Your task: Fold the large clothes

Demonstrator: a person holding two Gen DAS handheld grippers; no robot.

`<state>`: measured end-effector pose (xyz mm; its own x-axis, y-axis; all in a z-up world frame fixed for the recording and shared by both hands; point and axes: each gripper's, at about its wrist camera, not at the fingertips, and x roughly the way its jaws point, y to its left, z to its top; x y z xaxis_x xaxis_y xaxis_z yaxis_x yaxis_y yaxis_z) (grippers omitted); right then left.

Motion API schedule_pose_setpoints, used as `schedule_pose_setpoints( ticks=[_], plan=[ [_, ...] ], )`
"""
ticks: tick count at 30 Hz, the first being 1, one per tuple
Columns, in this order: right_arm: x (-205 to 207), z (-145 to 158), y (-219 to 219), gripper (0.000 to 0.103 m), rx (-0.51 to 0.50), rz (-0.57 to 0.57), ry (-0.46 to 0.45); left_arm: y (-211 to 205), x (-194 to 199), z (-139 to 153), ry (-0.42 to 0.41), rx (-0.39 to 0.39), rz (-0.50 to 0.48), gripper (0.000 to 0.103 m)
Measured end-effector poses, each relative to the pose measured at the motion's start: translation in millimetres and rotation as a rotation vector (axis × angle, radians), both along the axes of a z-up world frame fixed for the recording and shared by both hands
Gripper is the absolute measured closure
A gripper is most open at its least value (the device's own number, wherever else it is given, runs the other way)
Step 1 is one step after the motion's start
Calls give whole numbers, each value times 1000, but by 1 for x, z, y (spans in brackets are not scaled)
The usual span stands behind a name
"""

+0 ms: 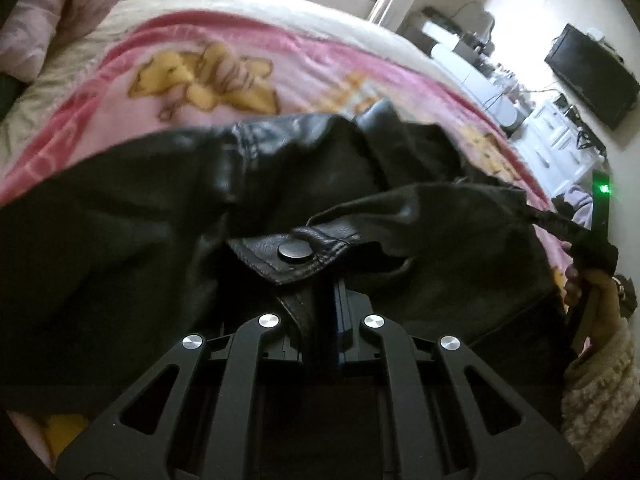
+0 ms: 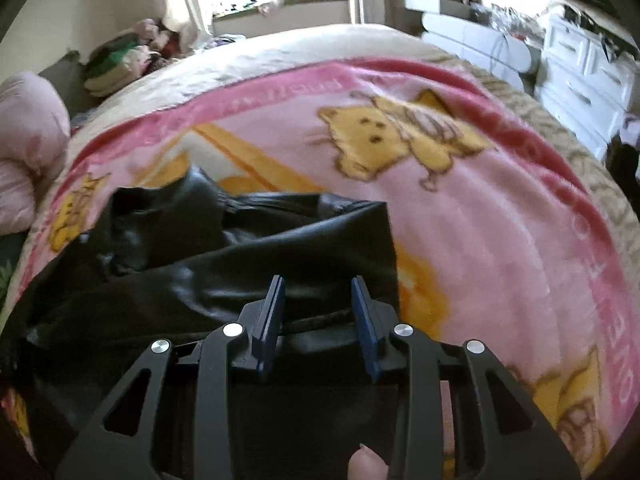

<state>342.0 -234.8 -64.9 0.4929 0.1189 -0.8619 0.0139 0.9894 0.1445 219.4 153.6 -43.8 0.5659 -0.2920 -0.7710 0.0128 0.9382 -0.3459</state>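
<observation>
1. My left tool (image 1: pixel 325 280) is clenched on the snap-button tab of the black leather jacket (image 1: pixel 160 208).
2. My right tool (image 2: pixel 318 300) hangs over the jacket's edge with its jaws parted and a hem line between them; I can't tell if the pads touch it.
3. The jacket lies bunched on the pink blanket (image 2: pixel 500 240) on the bed (image 2: pixel 280 52).
4. I judge the folding barely begun: nothing lies flat or squared.
</observation>
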Motion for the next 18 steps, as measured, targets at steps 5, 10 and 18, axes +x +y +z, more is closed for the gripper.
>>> schedule_pose_setpoints(
  ticks=[5,10,18],
  plan=[
    [4,-22,-6,72,3,-12,33,0,4,-10,23,-9,-7,97],
    [2,-19,-11,72,49,-35,35,7,7,-15,41,-63,0,96],
    [-44,40,1,56,94,73,-99,8,-6,21,-30,-44,6,73]
  ],
)
